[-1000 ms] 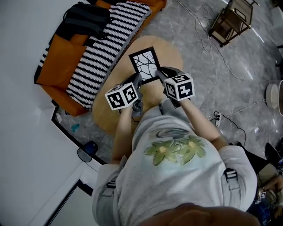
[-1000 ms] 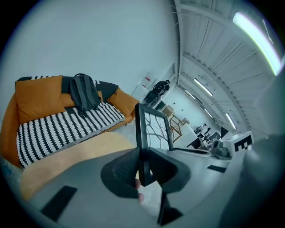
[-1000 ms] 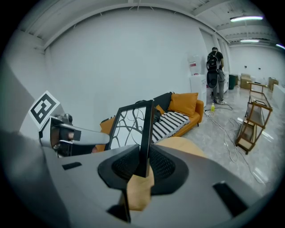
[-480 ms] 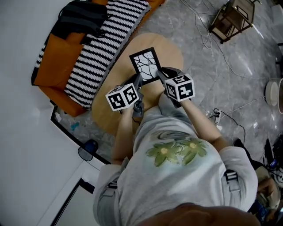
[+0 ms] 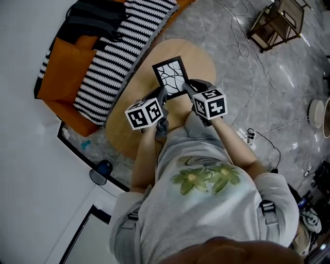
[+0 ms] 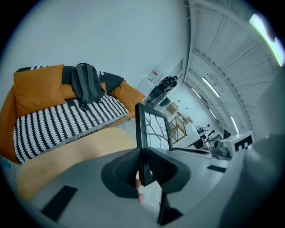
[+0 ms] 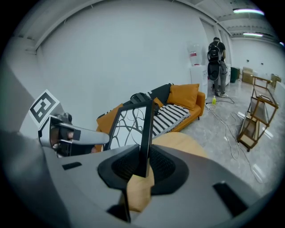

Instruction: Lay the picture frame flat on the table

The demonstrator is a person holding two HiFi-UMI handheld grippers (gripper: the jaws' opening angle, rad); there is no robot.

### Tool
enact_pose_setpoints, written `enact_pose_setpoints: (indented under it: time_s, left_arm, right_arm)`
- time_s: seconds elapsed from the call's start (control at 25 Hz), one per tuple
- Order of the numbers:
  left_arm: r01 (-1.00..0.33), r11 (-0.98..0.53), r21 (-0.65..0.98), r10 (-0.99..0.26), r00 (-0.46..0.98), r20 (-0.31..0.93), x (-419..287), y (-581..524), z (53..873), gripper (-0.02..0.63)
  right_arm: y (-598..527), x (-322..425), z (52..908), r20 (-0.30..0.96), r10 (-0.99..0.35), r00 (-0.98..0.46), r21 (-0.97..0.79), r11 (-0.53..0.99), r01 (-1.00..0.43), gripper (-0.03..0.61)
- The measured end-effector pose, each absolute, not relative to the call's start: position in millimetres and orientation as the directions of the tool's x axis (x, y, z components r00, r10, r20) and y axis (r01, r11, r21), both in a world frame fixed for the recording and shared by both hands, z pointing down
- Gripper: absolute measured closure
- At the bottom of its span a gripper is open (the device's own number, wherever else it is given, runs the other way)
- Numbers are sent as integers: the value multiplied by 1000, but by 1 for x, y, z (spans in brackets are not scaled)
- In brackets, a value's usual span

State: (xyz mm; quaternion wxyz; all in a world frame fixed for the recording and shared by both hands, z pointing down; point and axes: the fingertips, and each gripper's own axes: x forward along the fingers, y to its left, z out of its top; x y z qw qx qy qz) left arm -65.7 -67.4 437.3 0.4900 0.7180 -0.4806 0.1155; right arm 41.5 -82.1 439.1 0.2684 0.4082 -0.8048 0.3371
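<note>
The left gripper and right gripper each pinch 1 side of the picture frame over the table. Only the head view shows the flower shirt.

A living-room corner staged inside a big lab hall: an orange sofa with a striped throw left of the left tongs. Right of the right tongs, cables trail over grey floor; strip lights hang overhead.
</note>
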Motion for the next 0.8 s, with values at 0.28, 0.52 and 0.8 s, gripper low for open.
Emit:
enact_pose_setpoints:
  time_s: [0.28,0.52,0.8]
  left_arm:
    - [-806,-32,591,-555,506,660,-65,-83,453,540]
    - [-807,-5,590,-548,496,674,-68,-87,475,540]
    - [-806,31,592,-536,486,690,-75,-92,499,540]
  right_arm:
    - [-99,41,454,723,-445,-528,-336,441,-832,502]
    - [-106,39,476,745,-415,-522,-338,440,-832,502]
    - [-112,32,499,763,-382,-522,-344,443,-827,502]
